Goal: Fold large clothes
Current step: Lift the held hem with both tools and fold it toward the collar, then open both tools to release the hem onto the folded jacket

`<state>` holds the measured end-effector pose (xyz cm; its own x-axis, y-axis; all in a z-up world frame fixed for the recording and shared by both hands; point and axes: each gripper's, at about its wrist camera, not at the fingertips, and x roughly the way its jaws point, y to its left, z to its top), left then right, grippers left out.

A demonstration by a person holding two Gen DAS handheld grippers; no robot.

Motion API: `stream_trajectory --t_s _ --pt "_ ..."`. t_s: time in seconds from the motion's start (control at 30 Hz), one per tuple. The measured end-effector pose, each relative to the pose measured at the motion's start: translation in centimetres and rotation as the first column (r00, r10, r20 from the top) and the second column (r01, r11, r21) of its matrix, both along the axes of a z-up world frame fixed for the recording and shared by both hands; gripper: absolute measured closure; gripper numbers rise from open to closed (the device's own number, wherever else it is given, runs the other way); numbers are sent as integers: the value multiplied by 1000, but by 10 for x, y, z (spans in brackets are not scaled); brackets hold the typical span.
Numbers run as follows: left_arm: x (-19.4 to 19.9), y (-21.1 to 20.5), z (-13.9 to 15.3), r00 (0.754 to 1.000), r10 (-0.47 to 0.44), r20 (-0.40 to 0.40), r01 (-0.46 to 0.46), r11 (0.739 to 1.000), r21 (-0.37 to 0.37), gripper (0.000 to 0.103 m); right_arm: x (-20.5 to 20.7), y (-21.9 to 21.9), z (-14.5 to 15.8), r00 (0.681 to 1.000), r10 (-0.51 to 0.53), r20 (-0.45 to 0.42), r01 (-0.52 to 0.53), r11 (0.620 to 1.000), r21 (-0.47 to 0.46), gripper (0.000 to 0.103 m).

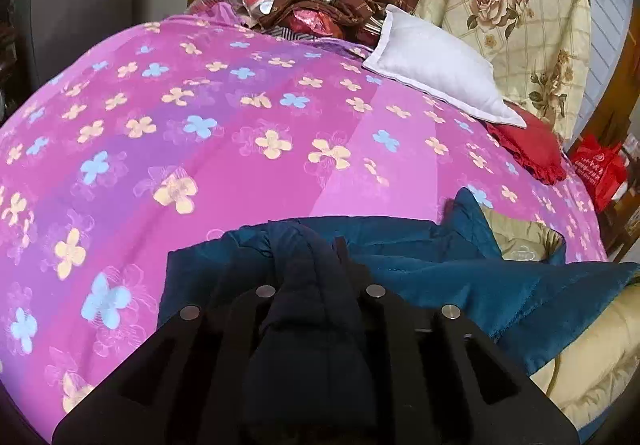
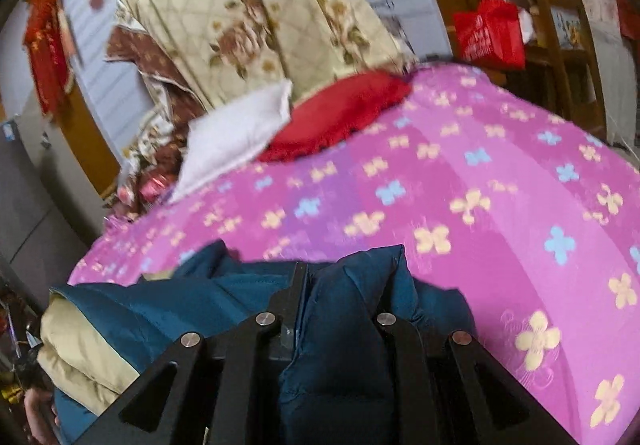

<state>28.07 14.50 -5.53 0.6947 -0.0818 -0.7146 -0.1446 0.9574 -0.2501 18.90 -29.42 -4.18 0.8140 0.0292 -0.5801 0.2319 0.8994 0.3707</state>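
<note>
Two grippers, and both of them have a fistful of the same garment. Your left gripper (image 1: 316,245) has its jaws drawn narrow on a thick fold of the teal padded coat (image 1: 420,269), and the dark bunch of fabric runs back between the fingers toward the camera. Your right gripper (image 2: 344,269) is closed the same way on another bunched part of that coat, with the fabric puffing up just ahead of its tips.

The coat lies directly in front of and beneath both grippers, on the near edge of the pink flowered bedspread (image 1: 200,125). To the right of your left gripper it spreads out rumpled, with the beige lining (image 1: 520,241) turned up at one corner. To the left of your right gripper it slumps over in a loose roll, lining outward. Far ahead of both grippers sit a white pillow (image 1: 436,69) and a red cushion (image 1: 528,149), well apart from the coat.

As for progress, you look to be early. The coat is gathered and gripped at two points, but nothing shows a flat, squared layer or a finished crease. What is left, by my reading, is nearly everything: lay it out smooth on the open bedspread ahead of you, bring the sides in, then fold it down.
</note>
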Motion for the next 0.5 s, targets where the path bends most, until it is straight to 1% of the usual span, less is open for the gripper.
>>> stream_trajectory --t_s 0.07,0.13,0.17,0.2,0.23,0.27,0.3,0.33,0.37,0.4,0.43,0.5 --pt "2 4 0 1000 -9 -13 9 999 -34 87 1 -5 -6 1000 -3 -14 4 999 46 86" --pt "3 11 1 999 -14 -29 11 996 -91 83 0 -10 -10 1000 -2 -23 4 995 104 82" --pt "3 13 5 999 -15 -33 11 994 -108 81 -2 -14 -12 1000 -3 -26 7 989 146 81" --pt "1 16 9 999 -9 -31 5 993 -121 77 -6 -19 -14 1000 -7 -17 10 980 200 77" --pt "-1 18 15 1000 -1 -24 -2 992 -129 70 -11 -23 -14 1000 -14 -3 14 967 253 75" --pt "-5 20 21 1000 5 -8 -6 990 -140 64 -15 -28 -13 1000 -27 9 23 952 305 74" --pt "-9 22 28 1000 7 14 -5 988 -153 53 -22 -34 -12 999 -48 26 35 928 370 71" --pt "-15 25 37 999 10 43 -3 986 -168 44 -29 -38 -9 997 -67 46 41 906 421 67" --pt "-21 28 47 997 27 74 -14 985 -175 41 -36 -41 -4 994 -86 71 44 887 459 65" --pt "-29 31 57 992 56 109 -37 984 -173 31 -46 -44 2 989 -107 97 48 877 479 57" --pt "-36 35 65 986 85 141 -61 984 -166 22 -55 -44 12 985 -127 119 56 879 473 50" --pt "-55 43 82 963 146 225 -111 981 -161 19 -72 -41 29 974 -145 173 56 899 434 24"
